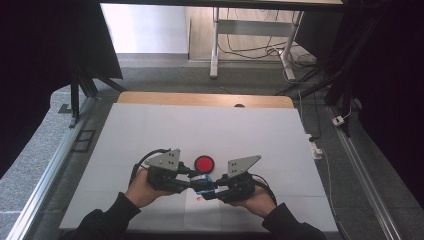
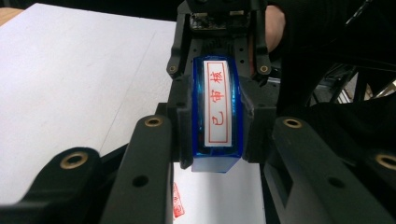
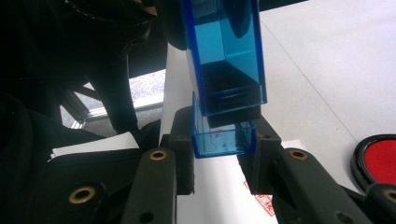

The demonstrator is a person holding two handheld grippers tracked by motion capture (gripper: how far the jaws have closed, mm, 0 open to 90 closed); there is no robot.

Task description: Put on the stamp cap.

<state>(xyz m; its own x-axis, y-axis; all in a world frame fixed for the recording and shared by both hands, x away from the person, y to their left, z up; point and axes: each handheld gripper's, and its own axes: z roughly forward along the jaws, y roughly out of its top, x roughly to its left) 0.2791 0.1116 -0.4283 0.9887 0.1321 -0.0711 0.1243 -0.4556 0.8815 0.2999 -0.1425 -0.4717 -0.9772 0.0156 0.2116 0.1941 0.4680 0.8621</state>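
L + R claw (image 2: 215,123) (image 3: 223,142) clamped on blue stamp (image 1: 204,184).

Probably lab: black curtains (image 1: 45,60), aluminium rails (image 1: 45,175), floor cables (image 1: 260,50).

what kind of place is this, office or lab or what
Probably a lab or recording workspace, not an ordinary office: a table covered in white sheeting, dark curtains at the sides, and loose cables on the floor under a desk frame behind.
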